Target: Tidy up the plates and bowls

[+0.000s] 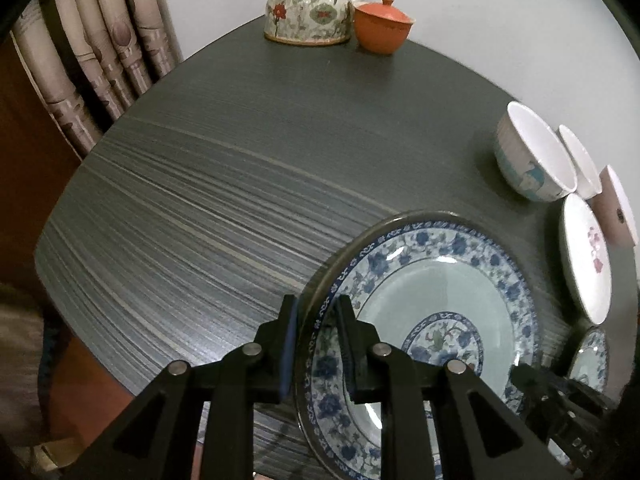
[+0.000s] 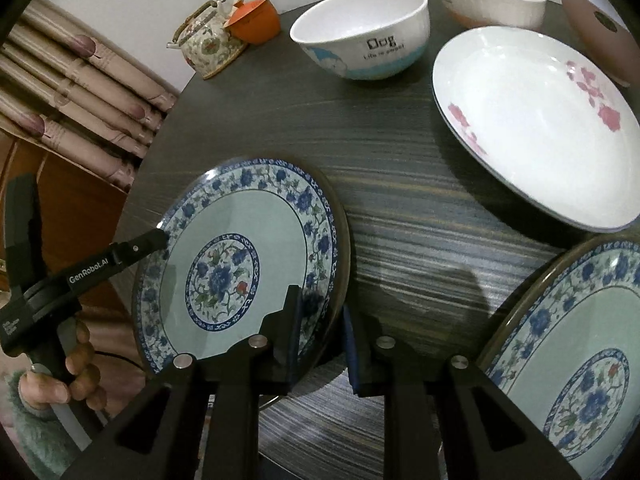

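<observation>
Both grippers clamp the same blue-flowered plate [image 2: 240, 256], which sits near the near-left edge of the dark striped table [image 1: 200, 200]. The left gripper [image 1: 316, 344] has its narrow jaws closed over the plate's left rim, 1 pad on top and 1 beneath. The right gripper [image 2: 322, 332] pinches the rim on the near-right side in the same way. From the right wrist view the plate looks tilted, its right edge raised off the table, though how far is hard to tell.

A second blue-flowered plate [image 2: 580, 360] lies just to the right, and a white plate with pink blossoms [image 2: 532, 128] sits further back on the right. 3 bowls stand along the far right edge: a white and blue bowl [image 2: 360, 36], a white bowl with a peach base [image 2: 488, 0] and a pink bowl [image 2: 600, 28]. A floral teapot [image 1: 308, 8] and an orange lidded cup [image 1: 382, 26] stand well apart at the far edge.

The step in hand seems to be stacking this plate on its twin. Done well, that means keeping both grips firm and level, lifting until the rim clears the second plate, centring it above, then lowering gently before either jaw loosens. Glazed rims are slippery, so uneven pulling could let the plate twist free.
</observation>
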Motion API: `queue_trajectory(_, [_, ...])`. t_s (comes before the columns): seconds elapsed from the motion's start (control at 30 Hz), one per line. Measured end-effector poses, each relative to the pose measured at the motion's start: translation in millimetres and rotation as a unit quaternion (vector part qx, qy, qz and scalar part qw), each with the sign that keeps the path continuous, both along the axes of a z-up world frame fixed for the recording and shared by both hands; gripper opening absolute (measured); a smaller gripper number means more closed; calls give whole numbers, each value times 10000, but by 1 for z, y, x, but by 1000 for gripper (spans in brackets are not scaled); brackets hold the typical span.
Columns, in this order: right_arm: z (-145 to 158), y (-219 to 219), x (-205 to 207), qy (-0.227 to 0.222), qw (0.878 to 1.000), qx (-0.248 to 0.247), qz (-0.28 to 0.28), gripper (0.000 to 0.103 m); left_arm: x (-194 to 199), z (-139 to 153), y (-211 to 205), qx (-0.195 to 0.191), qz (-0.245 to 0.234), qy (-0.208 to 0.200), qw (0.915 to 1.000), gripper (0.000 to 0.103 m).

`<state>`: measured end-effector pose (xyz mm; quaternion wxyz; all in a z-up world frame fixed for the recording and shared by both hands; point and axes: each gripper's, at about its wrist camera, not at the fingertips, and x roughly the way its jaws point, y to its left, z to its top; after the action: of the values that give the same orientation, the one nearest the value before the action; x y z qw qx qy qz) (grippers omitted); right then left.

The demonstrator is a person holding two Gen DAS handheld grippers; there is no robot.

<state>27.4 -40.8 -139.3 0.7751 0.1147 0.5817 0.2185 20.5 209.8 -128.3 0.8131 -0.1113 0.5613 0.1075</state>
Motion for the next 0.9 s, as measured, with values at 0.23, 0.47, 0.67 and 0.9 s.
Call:
queue_trajectory(0.23, [2, 9, -3, -89, 9997, -191, 137, 22, 1, -1, -5, 80, 11, 68, 9999, 20])
queue_trajectory(0.47, [1, 10, -4, -102, 9998, -117, 119, 27, -2, 10, 0, -113, 92, -153, 9998, 20])
queue_trajectory(0.67, [5, 6, -11, -217, 9997, -100, 71, 33, -6, 23, 0, -236, 129, -443, 9987, 24])
queue_trajectory(0.9, [12, -8, -16, -312, 9994, -94, -143, 35, -10, 28, -27, -190, -170, -655, 9975, 27])
